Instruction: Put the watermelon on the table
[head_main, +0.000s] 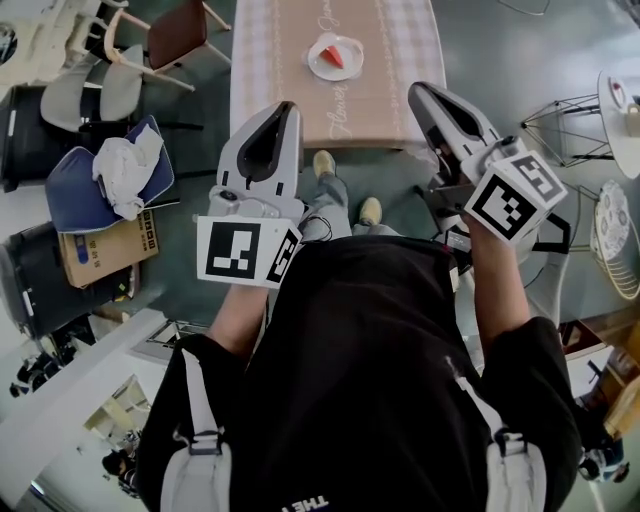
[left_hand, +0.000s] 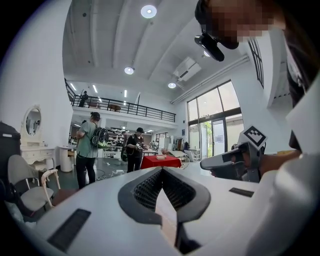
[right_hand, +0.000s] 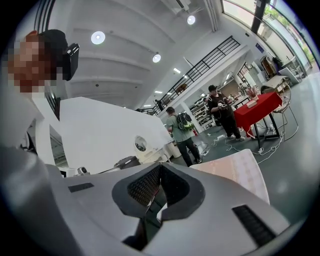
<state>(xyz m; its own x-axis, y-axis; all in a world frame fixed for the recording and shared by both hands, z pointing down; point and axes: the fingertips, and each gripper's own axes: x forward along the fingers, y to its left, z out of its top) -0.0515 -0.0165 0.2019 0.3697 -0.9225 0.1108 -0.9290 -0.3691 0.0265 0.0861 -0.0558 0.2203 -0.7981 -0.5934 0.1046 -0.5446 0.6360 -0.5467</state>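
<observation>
While the watermelon (head_main: 333, 55) lies as a red wedge on a white plate (head_main: 318, 66) on the table (head_main: 255, 60), both grippers are held short of the table's near edge, well apart from it. The plate rests on a tan runner (head_main: 375, 95) that runs down the middle of the checked cloth. Cursive script is printed along the runner; its first word looks like "Flower", and the rest cannot be made out.

The left gripper (head_main: 285, 106) has its jaws drawn together at the tips with nothing between them, as the left gripper view (left_hand: 161, 170) shows. The right gripper (head_main: 420, 88) is likewise closed and empty, its tips meeting in its own view (right_hand: 160, 165). Each carries a cube with black-and-white square markers, the left cube (head_main: 247, 252) facing the head camera flat, the right cube (head_main: 515, 195) tilted.

At the bottom edge of the head view, the person's black shirt (head_main: 370, 340) shows white letters reading "THE" (head_main: 305, 503), upside down. Beside the person's left, a cardboard box (head_main: 100, 255) bears a dark label whose print is too small to read, and a blue chair (head_main: 75, 190) holds a crumpled white cloth (head_main: 125, 170).

In the left gripper view, two people stand beside a red-covered table (left_hand: 160, 161) far across the hall.
</observation>
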